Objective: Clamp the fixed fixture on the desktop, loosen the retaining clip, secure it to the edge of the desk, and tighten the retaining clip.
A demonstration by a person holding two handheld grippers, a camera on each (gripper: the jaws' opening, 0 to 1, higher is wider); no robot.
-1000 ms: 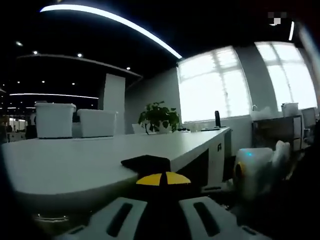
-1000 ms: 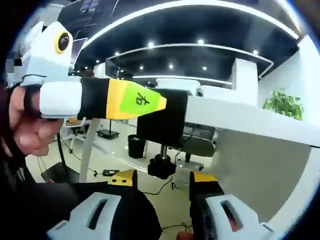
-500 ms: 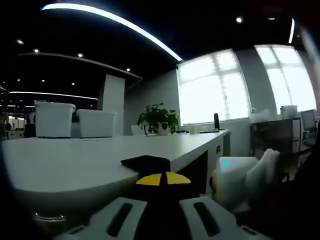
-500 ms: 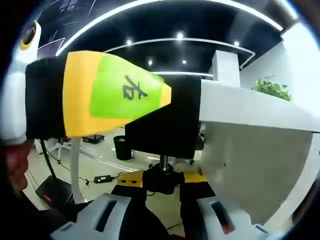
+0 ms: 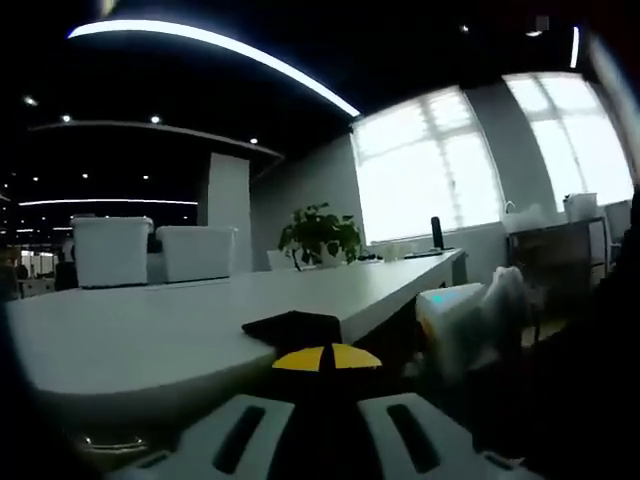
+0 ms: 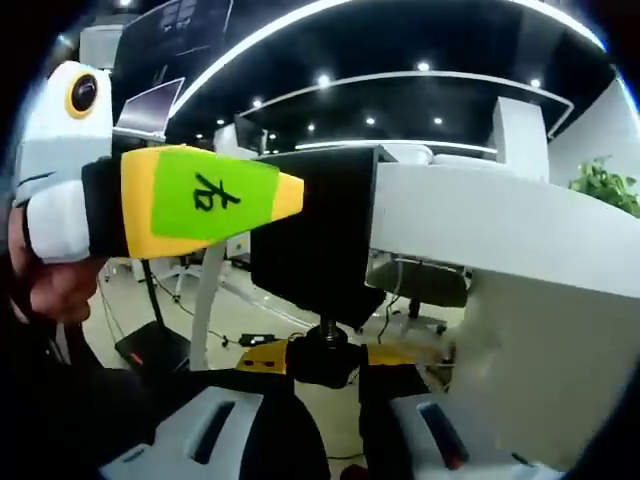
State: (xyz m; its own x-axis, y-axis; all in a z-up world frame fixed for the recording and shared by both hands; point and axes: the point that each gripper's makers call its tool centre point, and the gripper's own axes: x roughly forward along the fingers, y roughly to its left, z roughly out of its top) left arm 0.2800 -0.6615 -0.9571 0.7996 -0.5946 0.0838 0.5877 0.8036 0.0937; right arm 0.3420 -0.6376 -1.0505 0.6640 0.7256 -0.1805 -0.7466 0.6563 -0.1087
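Observation:
A black clamp fixture (image 6: 315, 245) sits over the edge of the white desk (image 6: 470, 215). Its flat top (image 5: 290, 326) lies on the desktop (image 5: 150, 330). My left gripper (image 5: 327, 358) is shut on the fixture. From the left in the right gripper view it appears as a yellow-and-green jaw (image 6: 210, 198), held by a hand (image 6: 60, 290). Under the desk edge hangs the fixture's screw with a black knob (image 6: 325, 362). My right gripper (image 6: 327, 358) is shut on that knob, a yellow tip on each side. Its white body (image 5: 462, 315) shows beside the desk.
Two white bins (image 5: 110, 250) and a potted plant (image 5: 318, 235) stand far back on the desk. Below the desk are a white leg (image 6: 205, 300), a chair (image 6: 420, 285) and open floor. Bright windows (image 5: 440, 165) fill the far wall.
A second ago the right gripper's jaws were apart below the knob; they have risen and shut around it. In the left gripper view its white body has moved in toward the desk.

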